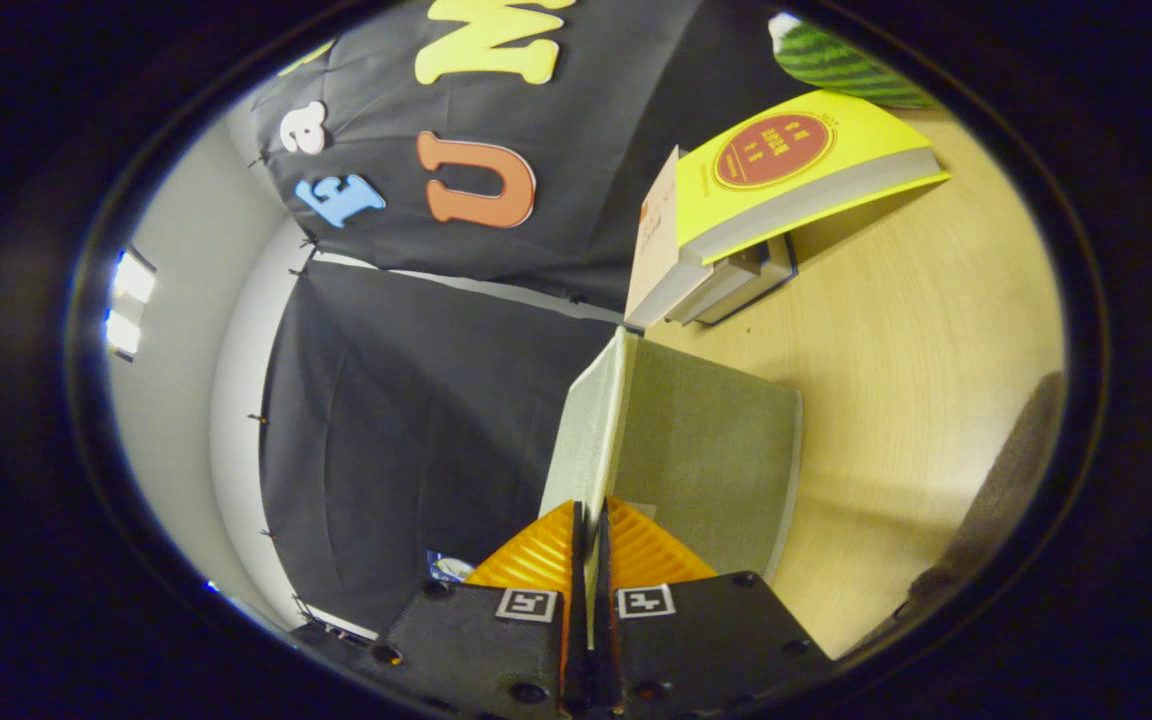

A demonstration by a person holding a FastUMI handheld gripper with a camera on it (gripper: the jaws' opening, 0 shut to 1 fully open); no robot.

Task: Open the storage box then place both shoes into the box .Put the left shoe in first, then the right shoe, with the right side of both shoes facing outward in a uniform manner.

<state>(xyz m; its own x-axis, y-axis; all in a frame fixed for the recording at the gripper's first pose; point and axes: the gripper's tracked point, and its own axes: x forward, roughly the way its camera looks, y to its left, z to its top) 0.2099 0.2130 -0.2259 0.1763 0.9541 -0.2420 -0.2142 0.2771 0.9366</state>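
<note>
Gripper (589,540) pinches lid (706,460) above table (916,330).

Your gripper camera rolled sideways, tight against the grey lid (706,450), facing along it toward the stacked books (736,230), wooden table (916,330) beyond

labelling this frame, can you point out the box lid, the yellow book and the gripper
lid (711,455): gripper view, on its grey flat face, ahead of the fingers.
yellow book (816,165): gripper view, on its cover, top of the stack.
gripper (591,545): gripper view, between the fingertips, shut on the lid's edge.
</note>
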